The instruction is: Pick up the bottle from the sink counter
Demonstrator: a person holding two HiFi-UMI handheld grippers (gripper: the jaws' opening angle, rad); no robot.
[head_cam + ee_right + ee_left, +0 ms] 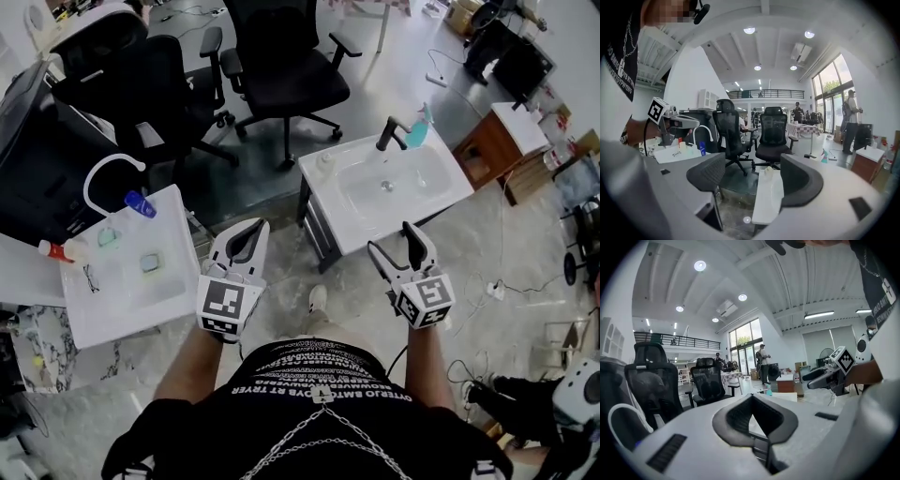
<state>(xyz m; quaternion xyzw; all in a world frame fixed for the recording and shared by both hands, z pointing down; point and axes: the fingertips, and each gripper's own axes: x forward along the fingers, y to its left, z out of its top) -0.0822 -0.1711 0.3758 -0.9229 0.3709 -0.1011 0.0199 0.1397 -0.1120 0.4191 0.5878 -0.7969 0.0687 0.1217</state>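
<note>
Jaws on the right gripper stand apart, holding nothing, with the white sink counter on its dark cabinet framed in the gap. That reads to me as lining up for an approach. Those of the left gripper meet at their tips around an empty hollow, so that hand looks like the spare one. Both grippers are held low in front of the person, well apart from any target, so I judge the pick has not begun.

One small pale bottle stands upright on the near left corner of the white sink counter, apart from the basin (probably set there to keep clear of the water). One black tap rises at the back rim. One teal spray bottle shows just beside it, though I cannot tell whether it stands on the counter or on the floor behind.

Off to the left is a second white basin unit with one white arched tap, one blue bottle and one red-capped white bottle. Farther off, two black office chairs stand on the open floor.
</note>
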